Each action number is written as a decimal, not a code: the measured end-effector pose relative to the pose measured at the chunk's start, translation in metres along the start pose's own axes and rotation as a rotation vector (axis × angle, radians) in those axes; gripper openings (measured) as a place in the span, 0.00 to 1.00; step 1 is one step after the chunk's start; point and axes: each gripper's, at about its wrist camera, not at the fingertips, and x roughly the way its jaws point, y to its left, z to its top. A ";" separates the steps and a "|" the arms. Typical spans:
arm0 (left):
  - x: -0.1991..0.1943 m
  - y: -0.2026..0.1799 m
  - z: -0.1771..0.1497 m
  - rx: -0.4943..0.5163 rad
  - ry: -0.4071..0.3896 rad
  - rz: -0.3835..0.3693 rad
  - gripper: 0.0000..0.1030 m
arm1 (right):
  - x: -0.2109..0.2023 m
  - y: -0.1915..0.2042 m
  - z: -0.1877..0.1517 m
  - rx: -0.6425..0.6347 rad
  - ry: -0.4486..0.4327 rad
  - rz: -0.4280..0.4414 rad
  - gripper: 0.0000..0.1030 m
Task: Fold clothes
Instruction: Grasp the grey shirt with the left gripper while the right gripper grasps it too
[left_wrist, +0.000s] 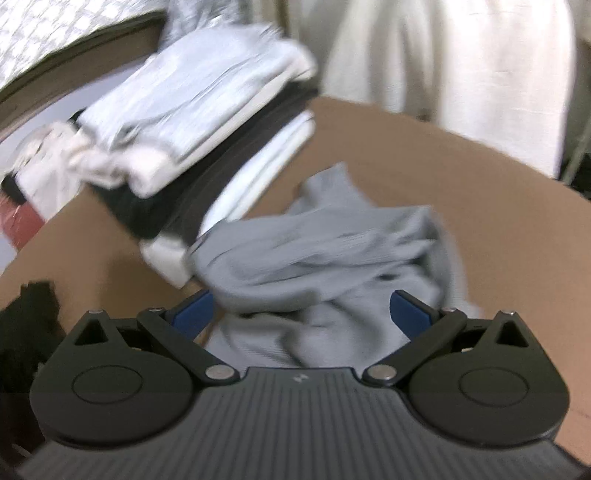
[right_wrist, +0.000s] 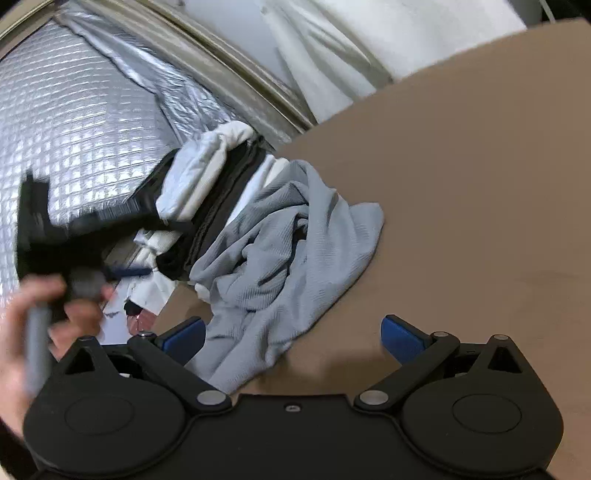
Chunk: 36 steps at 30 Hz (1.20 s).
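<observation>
— While both pairs of blue-padded fingers stand spread wide, is either one holding cloth?

— No. The left gripper (left_wrist: 301, 314) has its jaws apart with the crumpled light grey ribbed-knit garment (left_wrist: 317, 266) bunched between and just ahead of them; nothing is pinched. The right gripper (right_wrist: 293, 334) is likewise agape, its left pad beside the lower edge of the same grey garment (right_wrist: 280, 258), its right pad over bare surface.

— What does the garment lie on?

— A flat brown cardboard sheet (left_wrist: 424, 155). The grey piece is heaped unfolded, its far edge touching a stack of folded clothes (left_wrist: 207, 140).

— What is in that stack?

— From the top: a pale grey-white folded piece, white cloth under it, then a dark charcoal layer, then a white layer at the bottom. A loose white crumpled cloth (left_wrist: 55, 162) lies at its far left end.

— Any containers?

— None that I can make out. Behind the stack is a silver quilted foil sheet (right_wrist: 74, 129), and a white hanging fabric (left_wrist: 461, 55) stands beyond the cardboard.

— Anything else?

— In the right wrist view the other black gripper unit (right_wrist: 74, 236) shows blurred at left, gripped by a person's hand (right_wrist: 44, 317). A dark black cloth (left_wrist: 26, 325) sits at the left gripper's near-left corner.
</observation>
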 end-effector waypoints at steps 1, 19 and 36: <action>0.013 0.006 -0.005 -0.005 0.017 0.030 1.00 | 0.010 0.002 0.006 0.002 0.017 0.015 1.00; 0.138 0.082 -0.028 -0.520 0.281 -0.413 0.71 | 0.192 0.004 0.071 0.031 0.199 -0.001 0.46; -0.014 -0.074 -0.054 0.290 -0.124 -0.440 0.14 | 0.020 0.063 0.075 -0.670 0.039 -0.329 0.29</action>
